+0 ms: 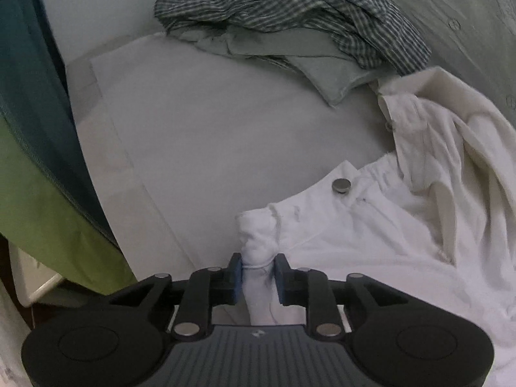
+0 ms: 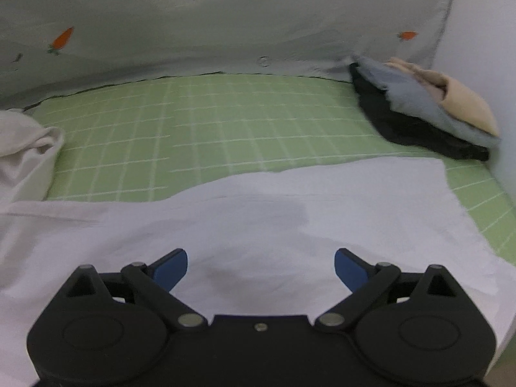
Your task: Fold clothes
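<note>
The left gripper (image 1: 257,267) pinches a bunched corner of the white pants (image 1: 338,225). The right gripper (image 2: 260,266) is wide open, holding nothing, above the white cloth on the green bed (image 2: 193,122).

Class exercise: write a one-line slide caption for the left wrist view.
Left gripper shut on a bunched corner of the white garment, with a checked shirt heaped beyond.

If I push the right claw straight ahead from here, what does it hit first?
The right claw is open over the white garment, so it would probably slide across that first, then the green checked sheet. Its height above the cloth is unclear.
</note>
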{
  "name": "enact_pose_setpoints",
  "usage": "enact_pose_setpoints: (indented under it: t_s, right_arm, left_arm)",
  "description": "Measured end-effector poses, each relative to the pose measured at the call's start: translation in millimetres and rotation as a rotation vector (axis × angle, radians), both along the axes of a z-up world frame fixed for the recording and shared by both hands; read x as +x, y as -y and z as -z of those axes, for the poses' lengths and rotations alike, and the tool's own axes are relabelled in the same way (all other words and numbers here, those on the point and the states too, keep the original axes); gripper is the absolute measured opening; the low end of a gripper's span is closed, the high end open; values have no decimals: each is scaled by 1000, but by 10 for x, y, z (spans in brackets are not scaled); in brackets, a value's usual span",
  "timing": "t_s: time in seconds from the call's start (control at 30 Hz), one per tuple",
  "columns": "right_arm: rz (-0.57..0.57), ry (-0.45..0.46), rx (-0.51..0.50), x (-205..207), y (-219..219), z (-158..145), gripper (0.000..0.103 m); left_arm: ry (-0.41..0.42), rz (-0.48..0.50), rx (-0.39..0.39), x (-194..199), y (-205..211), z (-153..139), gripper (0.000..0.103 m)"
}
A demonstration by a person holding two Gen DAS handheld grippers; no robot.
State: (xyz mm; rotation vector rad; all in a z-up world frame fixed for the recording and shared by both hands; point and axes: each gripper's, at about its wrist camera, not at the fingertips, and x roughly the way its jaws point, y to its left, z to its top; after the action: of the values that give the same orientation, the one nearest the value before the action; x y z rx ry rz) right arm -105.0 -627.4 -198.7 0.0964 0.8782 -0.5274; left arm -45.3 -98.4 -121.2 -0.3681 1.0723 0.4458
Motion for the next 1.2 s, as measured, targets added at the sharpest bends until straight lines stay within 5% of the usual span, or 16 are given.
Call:
enact_pose_setpoints:
  t_s: [0.03,0.1,0.17,0.43,0.63,0.9,1.1,1.2]
  right_arm:
    - [-12,-3,5,15,-24,20,100]
    - [-37,-13,11,95,-94,25,102]
    - [-98,0,7,238,-196,12,103]
    - [-390,60,-28,1117,-885,-125,103]
    - [-505,85,-14,2046,-1356,-141,103]
    - [-628,104,172,3343,-1804,-166,102]
    - [-699,80,259,4003,-2053,26,87]
    - [-753,59,256,4225,-2181,108,71]
  left_arm:
    - [1,1,21,-5,21,-50,33]
    - [30,20,72,-7,80,-176,64]
    - [69,49,87,35,106,-263,84]
    - [69,166,46,539,426,-218,85]
    - [46,259,20,1130,714,-67,85]
    - [-39,259,65,1864,744,267,85]
    - [-68,257,73,2052,704,388,89]
    - [-77,234,72,2052,689,424,95]
